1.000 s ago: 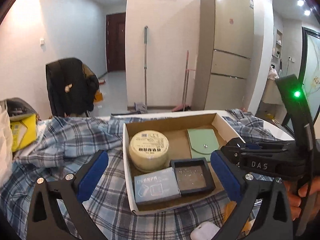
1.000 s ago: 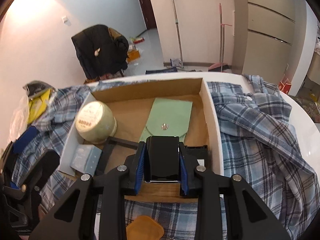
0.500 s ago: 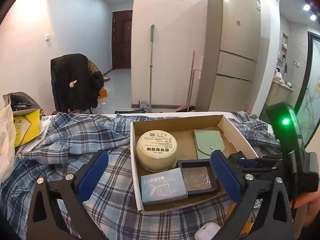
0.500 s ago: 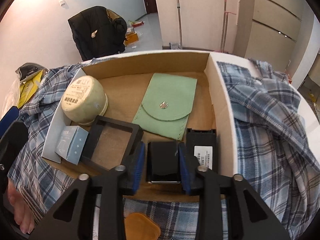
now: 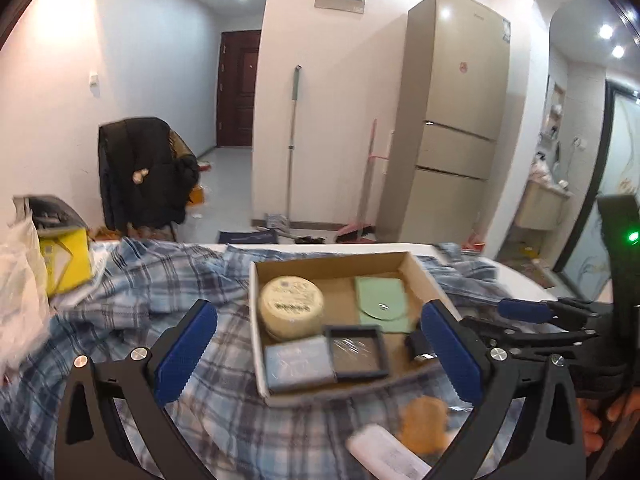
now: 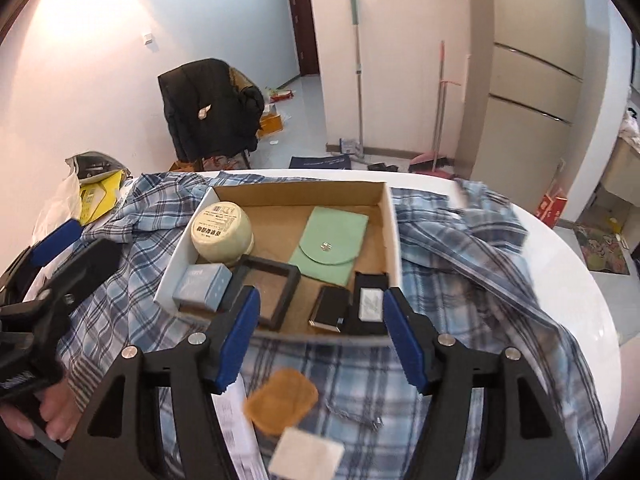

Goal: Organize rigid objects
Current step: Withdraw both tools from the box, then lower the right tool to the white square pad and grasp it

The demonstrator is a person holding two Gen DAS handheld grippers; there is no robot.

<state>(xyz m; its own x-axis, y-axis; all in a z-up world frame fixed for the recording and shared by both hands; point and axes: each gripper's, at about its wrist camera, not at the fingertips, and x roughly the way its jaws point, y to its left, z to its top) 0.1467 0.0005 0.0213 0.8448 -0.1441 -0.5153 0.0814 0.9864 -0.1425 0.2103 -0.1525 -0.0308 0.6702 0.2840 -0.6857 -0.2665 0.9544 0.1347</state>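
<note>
Right wrist: right tool (image 6: 318,340) wide, just opening, empty; left tool (image 5: 318,354) wide; box (image 6: 394,236) on plaid shirt (image 6: 480,280).

A blue-and-white plaid shirt (image 6: 472,264) covered the white table (image 6: 576,280), where a brown cardboard box (image 6: 394,236) with white outer walls held a cream round tin (image 6: 222,232), a mint-green pouch (image 6: 332,240), a pale blue carton (image 6: 202,286), a black frame (image 6: 266,286) and a glossy black case (image 6: 330,308). An orange-tan pad (image 6: 280,400) lay on the plaid. The gripper pads (image 6: 238,336) were royal blue on black arms.
</note>
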